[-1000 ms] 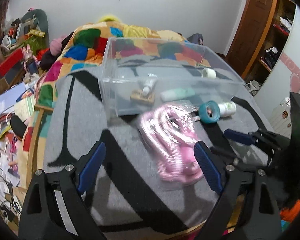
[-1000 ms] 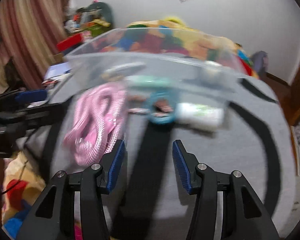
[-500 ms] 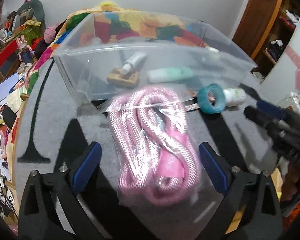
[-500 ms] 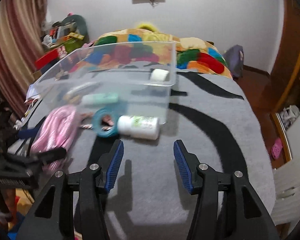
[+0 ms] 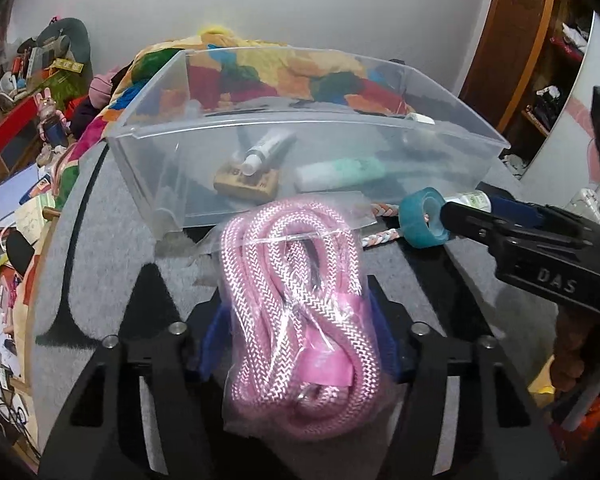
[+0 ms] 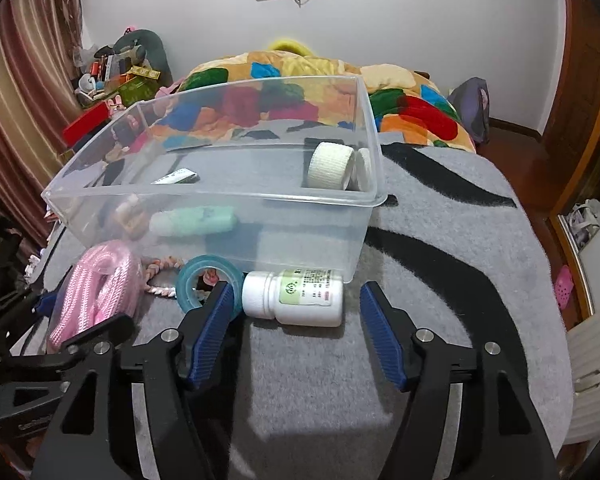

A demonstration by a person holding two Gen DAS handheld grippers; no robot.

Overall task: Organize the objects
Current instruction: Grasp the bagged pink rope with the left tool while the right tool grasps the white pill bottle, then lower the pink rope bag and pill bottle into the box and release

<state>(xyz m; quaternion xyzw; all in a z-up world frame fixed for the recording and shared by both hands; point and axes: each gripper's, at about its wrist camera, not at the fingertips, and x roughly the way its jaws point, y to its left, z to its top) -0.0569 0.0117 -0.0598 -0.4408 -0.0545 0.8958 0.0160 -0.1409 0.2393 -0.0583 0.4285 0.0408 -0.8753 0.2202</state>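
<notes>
My left gripper (image 5: 300, 340) is shut on a bagged pink rope (image 5: 296, 300), which rests on the grey and black mat in front of the clear plastic bin (image 5: 172, 184). The rope also shows in the right wrist view (image 6: 96, 292). My right gripper (image 6: 300, 320) is open around a white pill bottle (image 6: 296, 298) that lies on its side before the bin (image 6: 260, 232). A teal tape roll (image 6: 206, 276) touches the bottle's cap; it also shows in the left wrist view (image 5: 422, 218). The bin holds a mint tube (image 6: 192, 220), a white bandage roll (image 6: 330, 166) and a small tube on a wooden block (image 5: 248, 178).
A braided cord (image 5: 380, 236) lies between the rope and the tape roll. A colourful blanket (image 6: 300, 76) lies behind the bin. Clutter is piled at the left (image 5: 28, 80). A wooden door and shelves stand at the right (image 5: 540, 40).
My left gripper has closed in around the pink rope bag and shut on it. My right gripper has moved down and forward so its open fingers stand on either side of the white pill bottle.
</notes>
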